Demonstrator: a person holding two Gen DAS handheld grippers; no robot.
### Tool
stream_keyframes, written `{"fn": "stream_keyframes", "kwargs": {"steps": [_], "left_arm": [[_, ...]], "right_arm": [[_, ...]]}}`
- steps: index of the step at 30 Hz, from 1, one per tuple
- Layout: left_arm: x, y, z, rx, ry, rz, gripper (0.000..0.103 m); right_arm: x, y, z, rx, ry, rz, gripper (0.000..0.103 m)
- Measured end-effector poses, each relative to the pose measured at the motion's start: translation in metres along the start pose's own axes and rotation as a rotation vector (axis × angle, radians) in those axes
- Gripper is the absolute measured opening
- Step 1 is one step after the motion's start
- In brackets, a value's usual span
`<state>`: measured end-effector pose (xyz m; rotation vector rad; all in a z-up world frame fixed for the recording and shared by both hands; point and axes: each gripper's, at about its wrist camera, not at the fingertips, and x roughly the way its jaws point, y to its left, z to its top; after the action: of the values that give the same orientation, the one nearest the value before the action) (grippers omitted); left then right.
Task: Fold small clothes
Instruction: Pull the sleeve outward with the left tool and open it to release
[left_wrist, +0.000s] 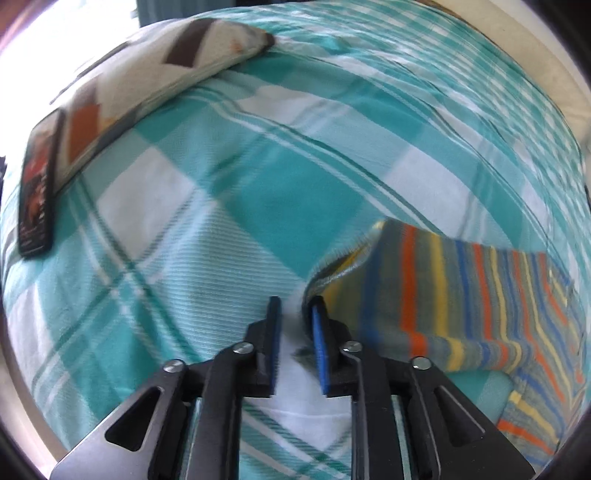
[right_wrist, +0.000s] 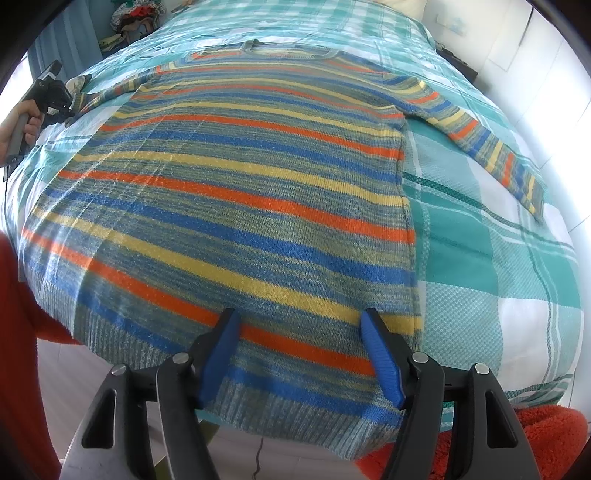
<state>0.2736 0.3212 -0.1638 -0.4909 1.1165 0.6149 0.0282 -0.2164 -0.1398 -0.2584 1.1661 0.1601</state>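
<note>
A striped knit sweater (right_wrist: 236, 206), grey-green with orange, yellow and blue bands, lies flat on the bed, hem toward me. My right gripper (right_wrist: 299, 317) is open, its blue pads (right_wrist: 380, 362) over the hem band, holding nothing. The sweater's left sleeve (left_wrist: 454, 295) lies to the right in the left wrist view, its cuff lifted beside the right pad. My left gripper (left_wrist: 295, 306) has a narrow gap between its pads (left_wrist: 319, 347); the cuff edge sits against the right pad, not clearly clamped. The left gripper (right_wrist: 55, 99) also shows at the sleeve end in the right wrist view.
The bed has a teal and white checked cover (left_wrist: 229, 206). A patterned pillow (left_wrist: 147, 74) and a dark phone-like slab (left_wrist: 38, 184) lie at the left. The right sleeve (right_wrist: 491, 144) stretches toward the bed's right edge. Red fabric (right_wrist: 546, 435) is near the hem. A white wall (right_wrist: 517, 37) is behind.
</note>
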Motion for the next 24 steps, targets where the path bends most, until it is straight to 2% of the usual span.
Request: {"fn": "stream_keyframes", "kwargs": {"steps": [3,5,7,9,12,14,16,17,18,20,24], "left_arm": [[-0.01,0.028,-0.001,-0.069,0.009,-0.057,0.021],[-0.019,0.042,-0.008,-0.093,0.009,-0.16,0.022],[-0.023,0.048,-0.017,-0.09,0.015,-0.253,0.028],[-0.021,0.044,-0.027,-0.054,0.027,-0.315,0.038],[-0.016,0.027,-0.033,0.004,0.007,-0.319,0.043],[-0.012,0.02,-0.032,-0.013,-0.014,-0.35,0.044],[-0.005,0.017,-0.03,-0.047,-0.022,-0.358,0.041],[0.0,0.017,-0.029,-0.068,-0.016,-0.351,0.014],[0.006,0.018,-0.028,-0.077,0.006,-0.346,0.002],[0.005,0.02,-0.027,-0.079,0.018,-0.33,0.002],[-0.009,0.02,-0.024,0.033,-0.009,-0.211,0.002]], "right_arm": [[0.001,-0.002,-0.001,0.003,-0.003,0.006,0.068],[0.001,-0.002,-0.002,0.003,-0.004,0.007,0.068],[0.001,-0.001,-0.002,0.003,-0.002,0.007,0.068],[0.002,-0.001,-0.002,0.001,0.0,0.003,0.069],[0.003,0.002,-0.001,-0.004,0.005,-0.008,0.069],[0.003,0.003,-0.001,-0.008,0.007,-0.017,0.07],[0.003,0.005,0.0,-0.008,0.008,-0.023,0.07],[0.003,0.005,0.0,-0.008,0.009,-0.025,0.07],[0.003,0.005,0.0,-0.008,0.009,-0.026,0.07],[0.003,0.005,0.0,-0.008,0.009,-0.025,0.07],[0.003,0.006,-0.002,-0.014,0.007,-0.026,0.07]]}}
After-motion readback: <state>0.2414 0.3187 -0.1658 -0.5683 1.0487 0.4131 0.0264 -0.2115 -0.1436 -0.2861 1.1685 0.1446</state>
